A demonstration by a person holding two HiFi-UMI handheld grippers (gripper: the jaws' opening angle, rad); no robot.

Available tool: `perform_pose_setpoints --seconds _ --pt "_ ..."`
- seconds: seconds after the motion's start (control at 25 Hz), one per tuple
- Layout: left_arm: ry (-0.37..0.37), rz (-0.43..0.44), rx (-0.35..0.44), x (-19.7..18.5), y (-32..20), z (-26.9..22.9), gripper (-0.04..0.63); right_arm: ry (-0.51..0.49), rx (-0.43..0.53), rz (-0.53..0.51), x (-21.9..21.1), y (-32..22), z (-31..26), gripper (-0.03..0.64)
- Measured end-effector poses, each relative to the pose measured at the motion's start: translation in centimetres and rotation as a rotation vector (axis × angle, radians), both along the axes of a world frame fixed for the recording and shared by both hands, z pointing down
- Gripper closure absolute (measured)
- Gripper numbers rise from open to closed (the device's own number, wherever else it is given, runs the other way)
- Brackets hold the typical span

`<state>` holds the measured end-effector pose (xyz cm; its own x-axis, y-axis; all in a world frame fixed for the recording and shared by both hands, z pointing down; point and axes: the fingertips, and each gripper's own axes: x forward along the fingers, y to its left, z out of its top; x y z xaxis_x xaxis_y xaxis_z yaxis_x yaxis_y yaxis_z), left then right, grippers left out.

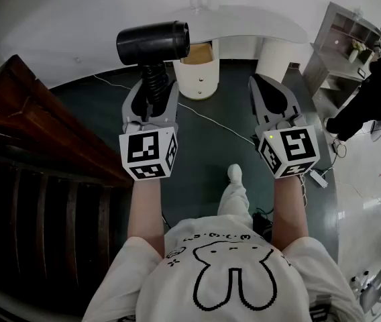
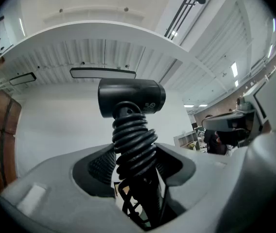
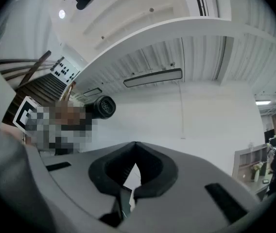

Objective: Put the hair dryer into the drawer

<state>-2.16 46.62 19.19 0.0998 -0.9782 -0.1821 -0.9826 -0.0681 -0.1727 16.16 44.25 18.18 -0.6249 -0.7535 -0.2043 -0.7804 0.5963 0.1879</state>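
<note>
My left gripper (image 1: pixel 151 102) is shut on the black hair dryer (image 1: pixel 153 43), gripping its handle, which has the cord coiled around it. The barrel stands above the jaws, lying crosswise. In the left gripper view the coiled handle (image 2: pixel 134 147) sits between the jaws of the left gripper (image 2: pixel 135 166), with the barrel (image 2: pixel 131 98) on top. My right gripper (image 1: pixel 263 86) is held level with it to the right, its jaws together and empty. The right gripper (image 3: pixel 134 152) also sees the hair dryer (image 3: pixel 103 107) to its left. Ahead, a small white cabinet (image 1: pixel 197 79) under the desk has its top drawer (image 1: pixel 198 54) pulled open.
A curved white desk (image 1: pixel 264 27) spans the back above the cabinet. Dark wooden stairs and a railing (image 1: pixel 36 119) fill the left side. A grey shelf unit (image 1: pixel 341 42) and a person in black (image 1: pixel 371 92) are at the right. A white cable (image 1: pixel 221 123) and a power strip (image 1: pixel 318 178) lie on the dark floor.
</note>
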Motion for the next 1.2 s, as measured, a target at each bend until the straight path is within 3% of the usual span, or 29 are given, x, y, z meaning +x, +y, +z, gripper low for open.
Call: perform_pose_setpoints --seconds 0.6,1.2 --pt "-0.019 -0.029 -0.018 -2.2 -6.0 0.7 0.357 0.003 0.006 -0.014 -2.5 -6.5 -0.2 0.619" --pt "0.018 -0.086 -0.076 -3.1 -22.6 1.3 0.357 0.044 -0.050 -0.083 -3.6 -23.6 0.8 0.619"
